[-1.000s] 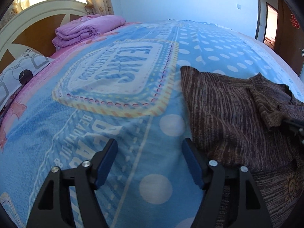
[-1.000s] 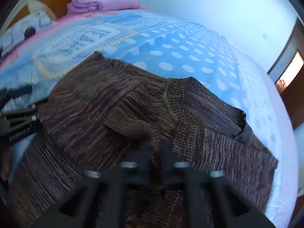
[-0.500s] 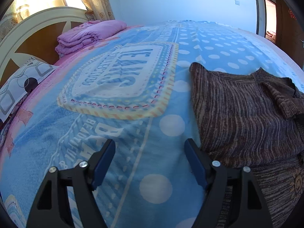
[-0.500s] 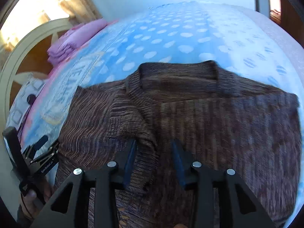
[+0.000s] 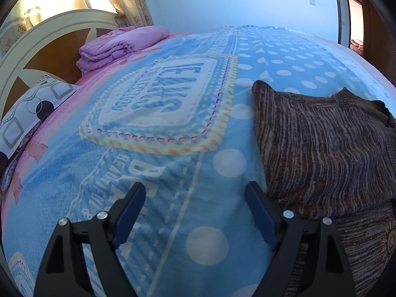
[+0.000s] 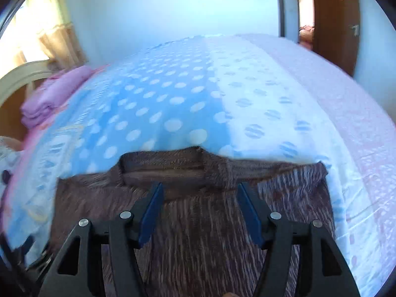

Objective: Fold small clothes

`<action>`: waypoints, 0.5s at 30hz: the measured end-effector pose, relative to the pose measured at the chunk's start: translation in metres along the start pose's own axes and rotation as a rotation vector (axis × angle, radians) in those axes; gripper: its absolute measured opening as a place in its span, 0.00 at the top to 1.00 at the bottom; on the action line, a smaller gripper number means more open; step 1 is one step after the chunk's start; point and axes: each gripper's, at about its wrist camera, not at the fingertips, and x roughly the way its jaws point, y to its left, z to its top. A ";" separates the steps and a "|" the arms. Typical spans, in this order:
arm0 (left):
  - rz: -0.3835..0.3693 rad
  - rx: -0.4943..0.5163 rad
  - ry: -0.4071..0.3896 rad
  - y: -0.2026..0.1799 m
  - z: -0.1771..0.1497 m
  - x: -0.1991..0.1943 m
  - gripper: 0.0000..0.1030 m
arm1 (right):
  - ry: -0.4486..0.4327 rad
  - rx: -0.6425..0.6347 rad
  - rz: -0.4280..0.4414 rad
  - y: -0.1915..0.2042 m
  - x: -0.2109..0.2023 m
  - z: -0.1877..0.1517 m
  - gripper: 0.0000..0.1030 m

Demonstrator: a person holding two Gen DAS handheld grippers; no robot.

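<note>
Both tools empty: left tool point(image 5: 195, 203) wide open over the bed point(image 5: 153, 173) beside the sweater point(image 5: 321, 148); right tool point(image 6: 199, 201), jaws just opened, above the sweater

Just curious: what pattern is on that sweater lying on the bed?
Thin brown and pale streaky stripes on the sweater; clearest in the left wrist view.

Sunlit curtains point(image 5: 123, 2), cream headboard point(image 5: 49, 32), pale blue wall point(image 5: 235, 0), wooden door point(image 6: 334, 24)

One sweater point(image 5: 329, 143), two tongs point(image 5: 195, 190) point(image 6: 199, 190).
</note>
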 end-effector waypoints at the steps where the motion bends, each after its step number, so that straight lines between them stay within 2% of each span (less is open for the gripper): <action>1: -0.004 -0.003 0.002 0.000 0.000 0.000 0.17 | 0.016 -0.036 0.033 0.002 -0.006 -0.008 0.39; 2: -0.009 -0.008 0.003 0.001 0.000 0.000 0.17 | 0.028 -0.054 0.067 0.004 -0.011 -0.015 0.39; 4: -0.018 -0.014 0.003 0.002 0.000 0.000 0.17 | 0.086 -0.068 0.195 0.012 -0.014 -0.034 0.43; 5: -0.018 -0.014 0.005 0.002 0.000 0.001 0.17 | 0.122 -0.064 0.248 0.015 -0.014 -0.046 0.48; 6: -0.017 -0.014 0.007 0.002 0.001 0.001 0.16 | 0.156 -0.065 0.287 0.019 -0.013 -0.056 0.58; 7: -0.013 -0.013 0.009 0.002 0.000 0.001 0.15 | 0.177 -0.069 0.305 0.023 -0.011 -0.063 0.61; 9: 0.005 -0.024 0.017 0.004 0.000 0.002 0.09 | 0.213 -0.079 0.321 0.032 -0.005 -0.078 0.61; 11: 0.006 -0.044 0.032 0.008 -0.001 0.003 0.06 | 0.178 -0.119 0.288 0.042 -0.006 -0.086 0.73; 12: 0.008 -0.063 0.043 0.011 -0.001 0.005 0.03 | 0.163 -0.133 0.279 0.045 -0.007 -0.087 0.90; 15: -0.006 -0.090 0.060 0.017 -0.002 0.007 0.01 | 0.151 -0.136 0.291 0.048 -0.012 -0.089 0.93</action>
